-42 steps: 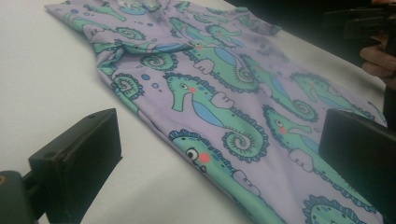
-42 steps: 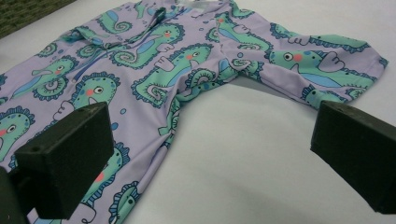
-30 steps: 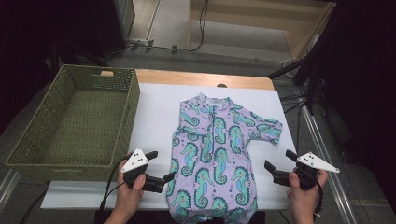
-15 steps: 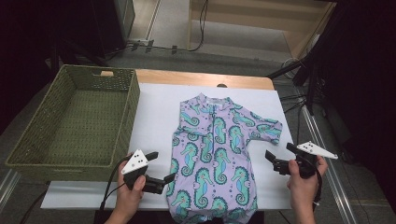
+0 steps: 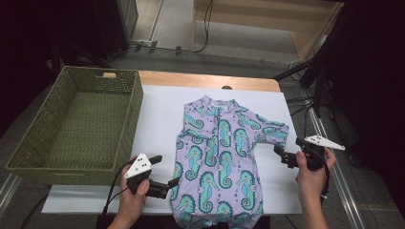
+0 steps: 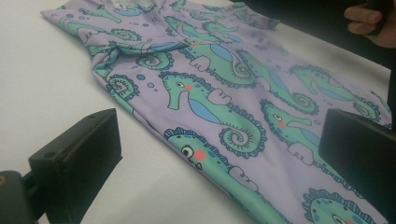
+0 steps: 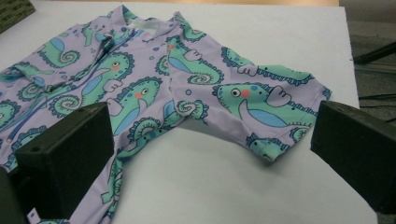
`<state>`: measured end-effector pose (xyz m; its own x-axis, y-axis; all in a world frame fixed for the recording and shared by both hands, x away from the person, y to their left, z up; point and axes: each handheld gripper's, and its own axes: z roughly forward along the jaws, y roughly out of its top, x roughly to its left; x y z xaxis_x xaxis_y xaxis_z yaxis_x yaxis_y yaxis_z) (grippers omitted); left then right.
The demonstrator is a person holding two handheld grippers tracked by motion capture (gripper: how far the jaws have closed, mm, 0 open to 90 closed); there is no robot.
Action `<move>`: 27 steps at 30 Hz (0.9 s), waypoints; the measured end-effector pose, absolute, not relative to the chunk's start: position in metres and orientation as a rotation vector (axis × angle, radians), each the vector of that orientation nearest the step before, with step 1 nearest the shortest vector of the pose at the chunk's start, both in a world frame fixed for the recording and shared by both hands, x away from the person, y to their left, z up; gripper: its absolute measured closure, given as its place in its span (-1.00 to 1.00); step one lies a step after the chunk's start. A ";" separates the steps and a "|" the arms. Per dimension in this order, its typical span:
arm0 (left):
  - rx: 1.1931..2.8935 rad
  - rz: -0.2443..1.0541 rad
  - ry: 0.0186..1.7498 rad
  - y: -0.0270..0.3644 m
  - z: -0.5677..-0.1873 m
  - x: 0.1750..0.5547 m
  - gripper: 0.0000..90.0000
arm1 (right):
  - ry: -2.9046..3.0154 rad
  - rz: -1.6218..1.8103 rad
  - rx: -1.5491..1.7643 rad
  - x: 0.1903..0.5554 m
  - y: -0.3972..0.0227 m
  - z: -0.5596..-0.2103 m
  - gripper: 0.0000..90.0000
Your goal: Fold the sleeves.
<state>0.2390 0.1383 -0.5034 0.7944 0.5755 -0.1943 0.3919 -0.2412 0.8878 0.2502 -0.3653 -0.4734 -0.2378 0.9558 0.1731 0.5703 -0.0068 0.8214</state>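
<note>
- Lilac cloth with teal seahorses: in the high view the romper (image 5: pixel 218 162) lies flat on the white sheet (image 5: pixel 157 119) over the counter, collar far, legs at the near edge.
- The left claw (image 5: pixel 165 172) sits released at the romper's near left edge, just beside the cloth; the right claw (image 5: pixel 282 155) is also released, near the right sleeve (image 5: pixel 274 131) but apart from it.
- A green woven basket (image 5: pixel 28 157) stands on the left, nothing in it that I can see.
- Past the counter's wooden far edge the room is dim, with cables on a grey floor.
- In the left gripper view the jaws stand wide apart over the romper (image 6: pixel 224 107), its left edge running between them; the cloth looks thin, soft and light, so it should fold and drag easily.
- A hand (image 6: pixel 371 21) shows at the far right.
- In the right gripper view the jaws gape around the sleeve (image 7: pixel 266 112), whose cuff lies flat on the sheet (image 7: pixel 280 28).
- Best hold, I judge: pinch a hem or cuff, since the smooth sheet gives little to dig under mid-panel and a limp garment will sag from one point.
</note>
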 end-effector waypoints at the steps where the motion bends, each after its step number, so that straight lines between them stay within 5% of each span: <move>1: 1.866 0.206 0.737 0.138 -0.503 0.239 -1.00 | 1.834 1.154 1.574 0.252 -0.366 -0.473 -1.00; 12: 1.865 0.204 0.736 0.138 -0.504 0.239 -1.00 | 1.800 1.106 1.644 0.279 -0.377 -0.472 -0.87; 27: 1.865 0.209 0.733 0.137 -0.504 0.238 -1.00 | 1.676 0.973 1.849 0.318 -0.396 -0.491 -0.05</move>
<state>0.2385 0.1373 -0.5039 0.7954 0.5751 -0.1915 0.3878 -0.2401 0.8899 0.3181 -0.3957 -0.4914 0.0082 0.9806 0.1957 0.6566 -0.1528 0.7386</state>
